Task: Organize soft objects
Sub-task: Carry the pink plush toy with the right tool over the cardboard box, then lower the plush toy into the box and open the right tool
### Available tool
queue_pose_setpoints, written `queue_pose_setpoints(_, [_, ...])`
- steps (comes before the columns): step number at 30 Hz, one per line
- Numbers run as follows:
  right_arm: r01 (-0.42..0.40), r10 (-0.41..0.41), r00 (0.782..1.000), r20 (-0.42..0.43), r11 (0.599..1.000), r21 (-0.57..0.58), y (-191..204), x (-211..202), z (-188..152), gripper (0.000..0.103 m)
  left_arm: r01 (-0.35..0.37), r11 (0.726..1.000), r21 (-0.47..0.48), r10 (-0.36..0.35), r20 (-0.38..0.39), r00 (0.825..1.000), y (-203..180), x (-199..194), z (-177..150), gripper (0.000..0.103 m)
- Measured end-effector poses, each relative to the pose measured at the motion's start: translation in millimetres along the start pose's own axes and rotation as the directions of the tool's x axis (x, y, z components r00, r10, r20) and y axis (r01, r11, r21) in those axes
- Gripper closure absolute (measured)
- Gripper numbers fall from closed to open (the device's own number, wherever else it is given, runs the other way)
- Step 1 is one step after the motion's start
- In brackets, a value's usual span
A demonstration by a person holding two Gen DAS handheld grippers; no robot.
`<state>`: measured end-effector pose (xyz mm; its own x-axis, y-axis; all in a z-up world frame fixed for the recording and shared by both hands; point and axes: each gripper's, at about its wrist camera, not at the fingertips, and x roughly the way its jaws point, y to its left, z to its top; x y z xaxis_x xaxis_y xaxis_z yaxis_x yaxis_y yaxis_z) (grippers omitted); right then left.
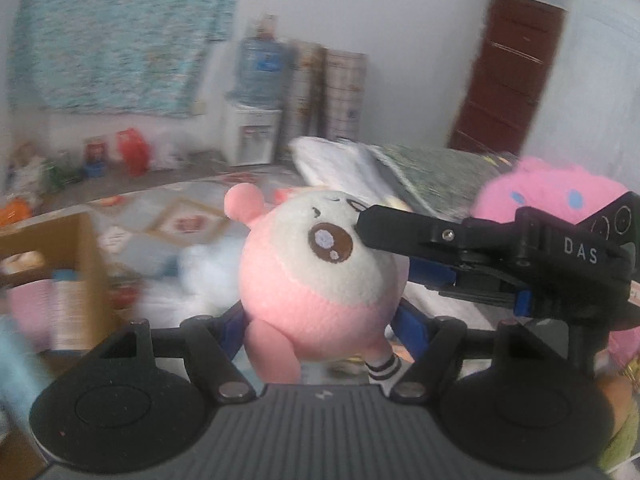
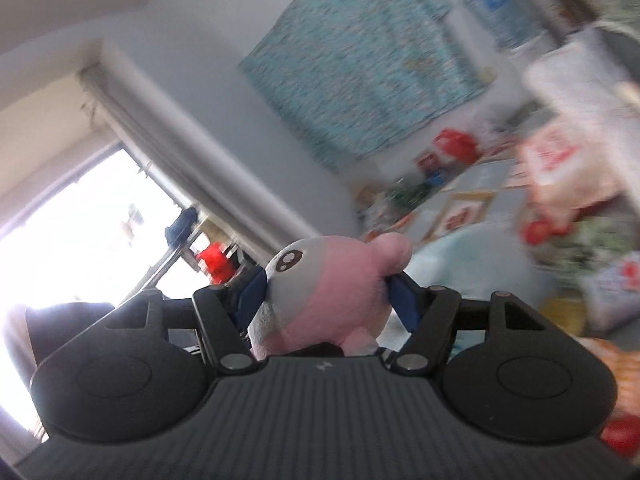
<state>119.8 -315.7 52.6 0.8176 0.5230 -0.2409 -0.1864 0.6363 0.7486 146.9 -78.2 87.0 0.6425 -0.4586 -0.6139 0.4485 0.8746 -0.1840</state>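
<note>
A round pink and white plush toy (image 1: 320, 272) with brown eyes hangs in the air, held by both grippers at once. My left gripper (image 1: 320, 328) is shut on its lower body, with a blue pad (image 1: 234, 328) pressing in on each side above the legs. A black finger (image 1: 400, 232) of the right gripper comes in from the right and lies against the toy's face by the eye. In the right wrist view the same toy (image 2: 332, 284) fills the right gripper (image 2: 328, 296). The blue pads (image 2: 254, 296) there squeeze its head from both sides.
A fluffy pink plush (image 1: 548, 192) sits at the right behind the right gripper. Folded blankets (image 1: 400, 168) lie behind it. A cardboard box (image 1: 52, 240) with soft items stands at the left. A white soft heap (image 1: 200, 272) lies on the patterned mat. A water dispenser (image 1: 256, 120) stands against the far wall.
</note>
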Motion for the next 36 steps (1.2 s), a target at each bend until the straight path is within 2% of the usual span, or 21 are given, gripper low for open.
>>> queue_pose_setpoints(5, [-0.054,0.052,0.987,-0.151,0.998,-0.01,31,83,-5,0.037,-0.092,0.99,-0.105,0.089,-0.034,0.995,68,-21,1,0.027])
queue_pose_setpoints(8, [-0.058,0.049,0.967,-0.25,0.998,-0.031,48,135,-17,0.036,-0.132,0.974,-0.182,0.119,-0.082,0.99,111,-29,-3,0.027])
queue_pose_setpoints(13, [-0.029,-0.018,0.937,-0.349,0.991,-0.129,76,196,-38,0.036,-0.167,0.934,-0.317,0.116,-0.174,0.978,178,-21,-13,0.027])
queue_pose_setpoints(16, [0.006,-0.094,0.925,-0.368,0.973,-0.232,92,217,-52,0.034,-0.235,0.909,-0.345,0.158,-0.235,0.959,205,-12,-23,0.027])
queue_pose_setpoints(17, [0.016,-0.113,0.924,-0.365,0.966,-0.259,96,220,-55,0.034,-0.266,0.901,-0.343,0.181,-0.26,0.948,212,-8,-27,0.027])
queue_pose_setpoints(19, [0.027,-0.14,0.922,-0.361,0.953,-0.301,103,223,-59,0.033,-0.283,0.894,-0.349,0.184,-0.291,0.939,222,2,-30,0.027])
queue_pose_setpoints(22, [0.021,-0.141,0.924,-0.356,0.947,-0.32,103,220,-61,0.033,-0.269,0.893,-0.36,0.16,-0.306,0.939,228,4,-35,0.027])
queue_pose_setpoints(26, [0.03,-0.144,0.93,-0.339,0.947,-0.319,97,211,-52,0.032,-0.277,0.898,-0.342,0.177,-0.295,0.939,224,-1,-35,0.027])
queue_pose_setpoints(30, [0.01,-0.1,0.94,-0.325,0.963,-0.268,89,192,-42,0.03,-0.3,0.901,-0.312,0.23,-0.243,0.943,205,-16,-31,0.024])
queue_pose_setpoints(36, [-0.022,-0.016,0.961,-0.277,0.991,-0.133,67,134,-37,0.022,-0.322,0.922,-0.217,0.305,-0.106,0.946,161,-51,-24,0.015])
